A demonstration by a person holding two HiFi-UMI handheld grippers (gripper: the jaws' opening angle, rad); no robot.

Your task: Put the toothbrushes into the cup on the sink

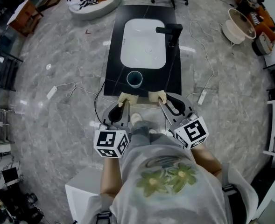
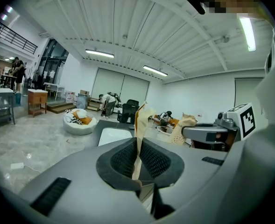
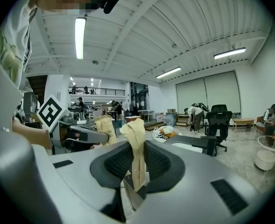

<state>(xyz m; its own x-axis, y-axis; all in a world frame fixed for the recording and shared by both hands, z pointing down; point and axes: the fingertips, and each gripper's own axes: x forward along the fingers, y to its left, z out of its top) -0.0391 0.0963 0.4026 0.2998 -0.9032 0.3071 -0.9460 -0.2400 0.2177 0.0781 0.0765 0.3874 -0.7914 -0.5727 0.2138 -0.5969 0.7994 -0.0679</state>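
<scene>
Closest to me, my left hand-held gripper (image 1: 126,102) was nipped nearly shut on a tan paper packet (image 1: 128,97), a wrapped toothbrush by my guess. My right hand-held gripper (image 1: 161,101) pinched a second packet (image 1: 157,95), both just short of the black bench (image 1: 115,73). Beyond them the cup (image 1: 134,79) stood before the basin (image 1: 144,43), looking empty: nothing in yet, both to go.

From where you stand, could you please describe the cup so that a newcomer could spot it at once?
Find the black counter on the grey marble floor, with the white basin sunk in it. On the counter's near strip, between the basin and you, stands the cup. It is small, round and teal, unlike the black faucet beside the basin.
</scene>
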